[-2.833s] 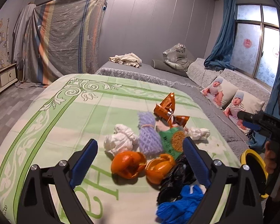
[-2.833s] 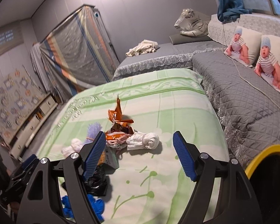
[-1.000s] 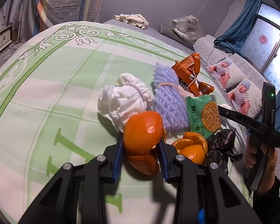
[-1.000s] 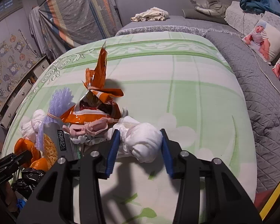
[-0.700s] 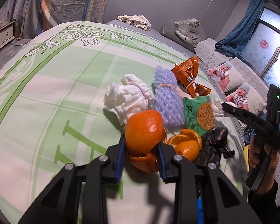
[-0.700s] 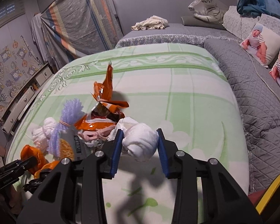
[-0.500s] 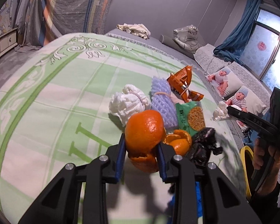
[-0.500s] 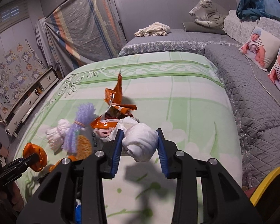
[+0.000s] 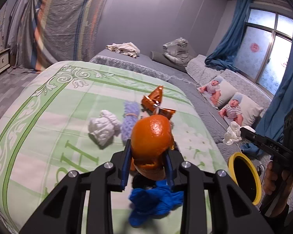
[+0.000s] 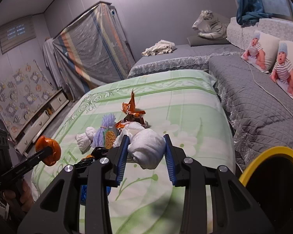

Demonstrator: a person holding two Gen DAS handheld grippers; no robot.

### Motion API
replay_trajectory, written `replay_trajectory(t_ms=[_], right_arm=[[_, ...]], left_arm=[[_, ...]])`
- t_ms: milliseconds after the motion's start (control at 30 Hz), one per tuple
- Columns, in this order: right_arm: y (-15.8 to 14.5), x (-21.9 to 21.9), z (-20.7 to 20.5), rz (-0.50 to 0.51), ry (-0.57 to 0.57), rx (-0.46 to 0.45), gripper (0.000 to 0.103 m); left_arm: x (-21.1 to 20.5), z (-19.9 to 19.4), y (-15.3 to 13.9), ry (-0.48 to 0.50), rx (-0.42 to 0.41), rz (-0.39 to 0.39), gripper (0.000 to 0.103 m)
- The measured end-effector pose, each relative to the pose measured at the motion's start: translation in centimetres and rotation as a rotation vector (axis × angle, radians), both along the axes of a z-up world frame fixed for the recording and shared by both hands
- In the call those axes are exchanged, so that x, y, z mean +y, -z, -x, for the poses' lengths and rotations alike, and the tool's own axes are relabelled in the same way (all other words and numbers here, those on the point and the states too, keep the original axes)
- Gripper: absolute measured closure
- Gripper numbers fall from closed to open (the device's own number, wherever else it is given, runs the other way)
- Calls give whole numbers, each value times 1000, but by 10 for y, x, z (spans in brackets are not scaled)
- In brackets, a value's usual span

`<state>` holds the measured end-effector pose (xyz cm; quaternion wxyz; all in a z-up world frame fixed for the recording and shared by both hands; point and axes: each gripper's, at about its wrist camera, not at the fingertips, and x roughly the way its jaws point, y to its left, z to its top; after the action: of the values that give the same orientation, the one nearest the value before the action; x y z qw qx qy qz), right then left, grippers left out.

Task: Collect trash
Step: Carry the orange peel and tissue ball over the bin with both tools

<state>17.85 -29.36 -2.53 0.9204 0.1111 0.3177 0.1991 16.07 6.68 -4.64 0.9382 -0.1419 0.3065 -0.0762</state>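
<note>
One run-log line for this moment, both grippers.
left gripper: shut on orange peel | right gripper: shut on white tissue wad | both clear of the bed | yellow-rimmed bin: nearby, nothing dropped yet

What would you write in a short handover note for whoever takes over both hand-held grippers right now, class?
Left hand-held gripper: shut on a piece of orange peel, lifted off the green patterned bedspread.
Right hand-held gripper: shut on a white crumpled tissue wad, also lifted.
Yellow-rimmed bin stands beside the bed, to the right; its inside is not visible.
Done: both pieces picked up.
Left: drop both in the bin, then collect the second white tissue bundle, purple foam net, orange foil wrapper, blue crumpled glove and black plastic scrap.
</note>
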Motion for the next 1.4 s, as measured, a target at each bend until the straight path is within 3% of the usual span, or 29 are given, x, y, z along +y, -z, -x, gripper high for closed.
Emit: replay_trajectory(t_ms=[433, 733, 933, 1133, 1400], right_arm=[[-26, -95, 68, -121, 167, -77, 70], [-34, -159, 109, -129, 327, -142, 69], [-28, -196, 127, -179, 415, -145, 69], [-17, -226, 138, -164, 507, -145, 69], [0, -244, 143, -165, 560, -117, 69]], left_arm=[[-103, -1, -30, 211, -36, -19, 75], [-163, 1, -47, 311, -75, -7, 75], [-210, -7, -52, 392, -84, -37, 75], [-248, -19, -54, 437, -92, -58, 75], [-302, -38, -34, 520, -42, -51, 75]])
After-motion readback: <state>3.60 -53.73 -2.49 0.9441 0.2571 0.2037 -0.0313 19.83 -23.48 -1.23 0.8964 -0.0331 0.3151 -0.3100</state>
